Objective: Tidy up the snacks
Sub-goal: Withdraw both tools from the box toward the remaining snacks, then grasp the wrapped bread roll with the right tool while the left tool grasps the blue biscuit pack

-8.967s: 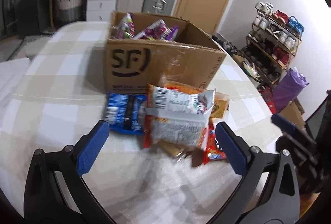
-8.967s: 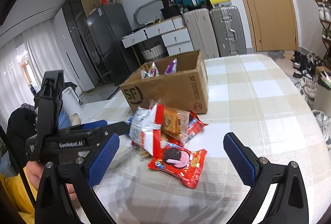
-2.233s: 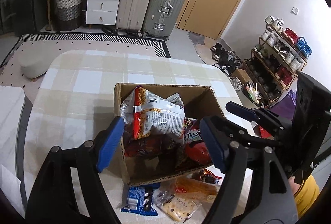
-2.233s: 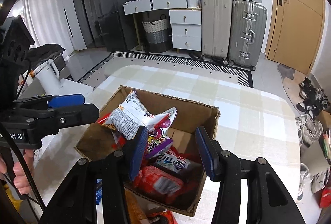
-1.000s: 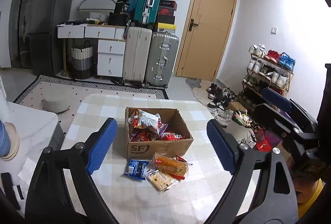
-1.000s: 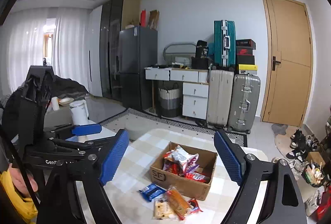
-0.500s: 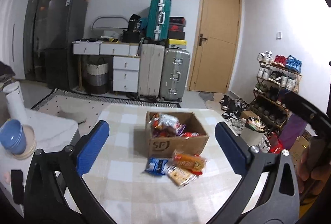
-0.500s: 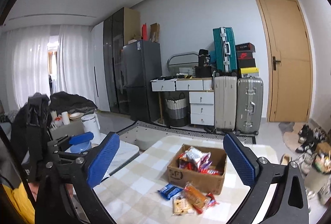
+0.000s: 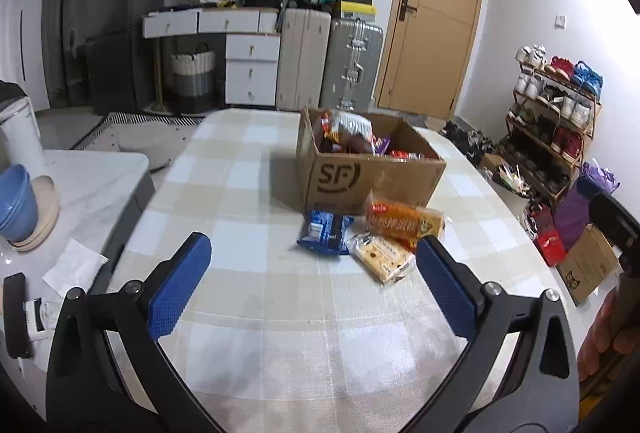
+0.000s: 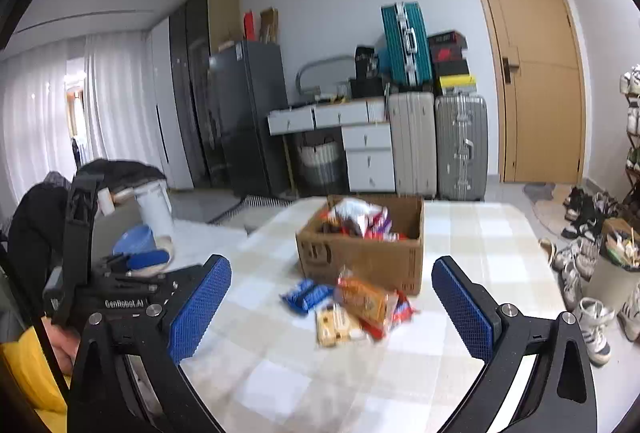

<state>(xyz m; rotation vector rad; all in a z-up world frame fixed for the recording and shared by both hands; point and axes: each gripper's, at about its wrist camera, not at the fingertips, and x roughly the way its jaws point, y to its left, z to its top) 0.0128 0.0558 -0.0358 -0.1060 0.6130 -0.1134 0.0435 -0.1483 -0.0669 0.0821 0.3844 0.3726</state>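
Observation:
A cardboard box [image 9: 372, 177] marked SF stands on the checked table [image 9: 248, 193], with several snack packs in it. In front of it lie a blue pack [image 9: 325, 231], an orange pack [image 9: 402, 221] and a clear biscuit pack [image 9: 382, 258]. My left gripper [image 9: 310, 277] is open and empty above the near table, short of the packs. My right gripper [image 10: 332, 309] is open and empty, with the box [image 10: 362, 253], blue pack [image 10: 306, 293], orange pack [image 10: 366, 299] and biscuit pack [image 10: 336, 325] between its fingers in view. A red pack [image 10: 402, 309] peeks from under the orange one.
A white side counter [image 9: 84, 185] with blue bowls [image 9: 14, 201] stands left of the table. Suitcases [image 9: 328, 61], drawers and a door stand behind. A shoe rack [image 9: 556, 121] and a small carton [image 9: 588, 265] stand on the right.
Both grippers have come down and closer to the table from a high, far view. The box and loose packs look larger. Both jaws stay open.

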